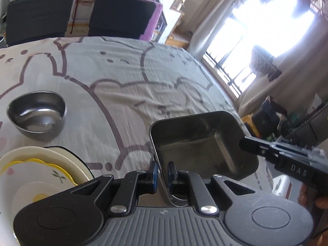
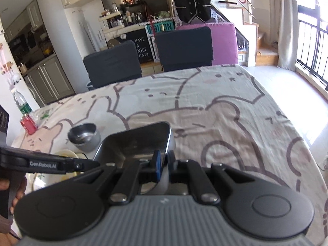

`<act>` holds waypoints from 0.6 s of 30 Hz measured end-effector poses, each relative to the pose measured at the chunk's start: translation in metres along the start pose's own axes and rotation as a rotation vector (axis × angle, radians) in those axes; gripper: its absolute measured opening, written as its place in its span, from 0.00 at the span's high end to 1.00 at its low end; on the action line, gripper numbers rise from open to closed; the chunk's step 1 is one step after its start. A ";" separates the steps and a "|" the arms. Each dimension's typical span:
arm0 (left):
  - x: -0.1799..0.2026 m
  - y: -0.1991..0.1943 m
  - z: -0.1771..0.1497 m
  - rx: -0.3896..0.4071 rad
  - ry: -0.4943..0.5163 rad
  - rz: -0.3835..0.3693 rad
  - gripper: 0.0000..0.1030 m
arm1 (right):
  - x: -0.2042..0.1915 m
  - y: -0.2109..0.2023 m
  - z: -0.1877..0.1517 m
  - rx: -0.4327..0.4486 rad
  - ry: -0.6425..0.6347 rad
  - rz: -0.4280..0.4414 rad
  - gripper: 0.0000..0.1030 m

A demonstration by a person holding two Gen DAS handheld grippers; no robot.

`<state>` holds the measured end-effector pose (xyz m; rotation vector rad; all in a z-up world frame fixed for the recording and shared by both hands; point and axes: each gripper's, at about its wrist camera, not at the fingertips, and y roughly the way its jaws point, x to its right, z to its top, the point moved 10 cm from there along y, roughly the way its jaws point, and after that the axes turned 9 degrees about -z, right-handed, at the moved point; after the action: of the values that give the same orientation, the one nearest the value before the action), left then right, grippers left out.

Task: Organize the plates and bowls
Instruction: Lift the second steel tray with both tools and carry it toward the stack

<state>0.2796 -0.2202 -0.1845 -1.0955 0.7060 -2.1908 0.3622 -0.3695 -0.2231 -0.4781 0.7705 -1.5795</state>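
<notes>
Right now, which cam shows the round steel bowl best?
Left wrist. The round steel bowl sits large and unblocked there, its rim and shiny inside clear on the tablecloth. In the right wrist view the bowl is smaller and farther off, just behind the square metal tray.

Square tray (image 1: 205, 141): dull brushed metal. Round bowl (image 1: 37, 114): polished metal. Plates (image 1: 41, 170): glossy ceramic. Bench cover (image 1: 143, 78): matt, creased cloth.

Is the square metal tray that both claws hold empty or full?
Empty. The square metal tray shows only its bare, shiny bottom in the left wrist view; nothing lies inside it.
</notes>
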 end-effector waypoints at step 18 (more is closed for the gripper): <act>0.010 0.026 -0.011 -0.068 0.074 0.035 0.90 | 0.017 0.019 -0.015 -0.087 -0.029 -0.072 0.87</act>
<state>0.2730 -0.2430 -0.2027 -1.0325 0.8315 -2.2010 0.3624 -0.3839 -0.2489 -0.5966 0.8100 -1.6071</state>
